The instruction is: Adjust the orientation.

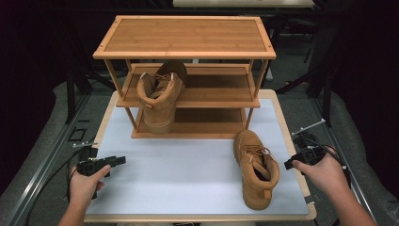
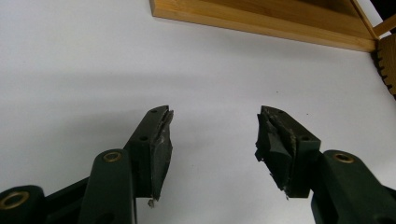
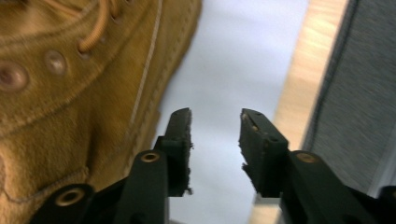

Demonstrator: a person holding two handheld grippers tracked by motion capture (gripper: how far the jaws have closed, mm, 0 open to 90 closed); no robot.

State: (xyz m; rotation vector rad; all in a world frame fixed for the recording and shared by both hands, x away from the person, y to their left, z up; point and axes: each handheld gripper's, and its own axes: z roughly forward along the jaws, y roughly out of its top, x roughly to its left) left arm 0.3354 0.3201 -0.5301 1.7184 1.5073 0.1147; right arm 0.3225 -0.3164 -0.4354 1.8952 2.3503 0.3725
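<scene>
A tan lace-up boot (image 1: 256, 169) stands on the white mat (image 1: 188, 160) at the right, toe toward the rack. A matching boot (image 1: 159, 96) stands in the left part of the wooden three-tier rack (image 1: 188, 35), heel toward me. My right gripper (image 1: 288, 164) is just right of the near boot. In the right gripper view that gripper (image 3: 215, 116) is open with nothing between its jaws, and the boot's side (image 3: 70, 84) lies close beside the left jaw. My left gripper (image 1: 120, 160) hovers over the mat's left edge, open (image 2: 215, 126) and empty.
The rack's bottom board (image 2: 261, 21) lies ahead of the left gripper, with a boot sole (image 2: 387, 60) at the far right. The table's wooden edge (image 3: 301, 84) and grey floor (image 3: 355, 79) run right of the right gripper. Cables trail from both grippers.
</scene>
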